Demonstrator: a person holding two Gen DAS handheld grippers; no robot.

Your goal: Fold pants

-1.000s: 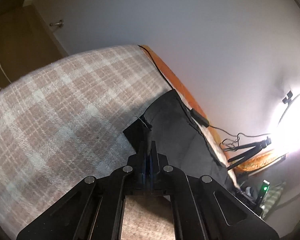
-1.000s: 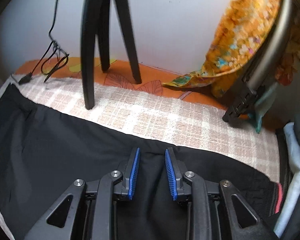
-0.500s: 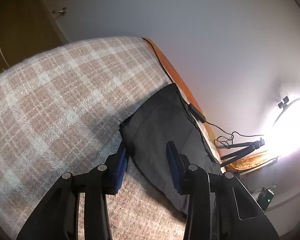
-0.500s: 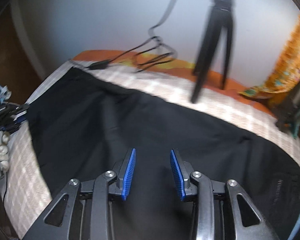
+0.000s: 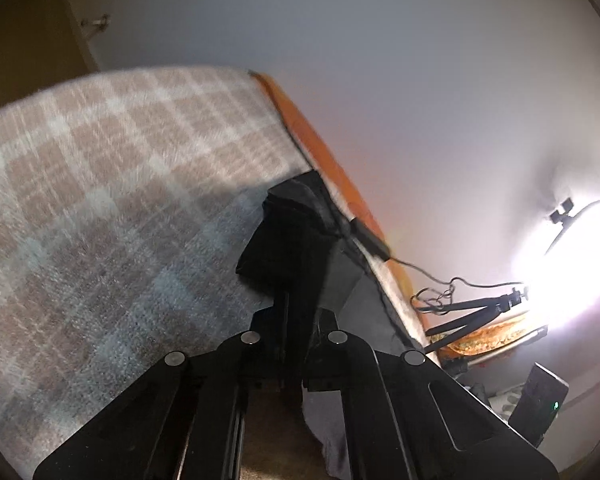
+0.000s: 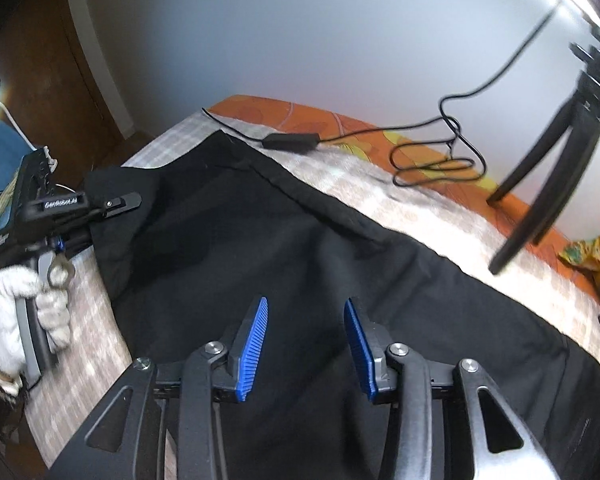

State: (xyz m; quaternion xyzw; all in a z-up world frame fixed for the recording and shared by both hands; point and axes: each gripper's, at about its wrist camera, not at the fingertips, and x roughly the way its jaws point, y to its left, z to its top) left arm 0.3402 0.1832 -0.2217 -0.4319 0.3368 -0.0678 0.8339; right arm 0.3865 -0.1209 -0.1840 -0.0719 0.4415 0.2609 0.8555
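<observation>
Black pants (image 6: 300,248) lie spread across a checked blanket (image 5: 120,200) on a bed. In the left wrist view my left gripper (image 5: 296,300) is shut on the pants' end (image 5: 292,240), and the cloth bunches up in front of the jaws. The right wrist view shows this same left gripper (image 6: 134,200) at the pants' left edge, held by a gloved hand (image 6: 16,300). My right gripper (image 6: 306,320) hovers over the middle of the pants with its blue pads (image 6: 254,344) apart. Its jaws are opening, with only the flat cloth below them.
A black tripod (image 6: 548,184) stands on the blanket at the far right. A cable with an adapter (image 6: 292,141) lies along the orange sheet (image 6: 300,114) by the wall. A bright ring light (image 5: 572,248) glares at the right. A wooden door (image 5: 20,40) is behind the bed.
My left gripper opened, then closed on the end of the pants, which now bunches up. My right gripper swung left along the pants and its jaws widened.
</observation>
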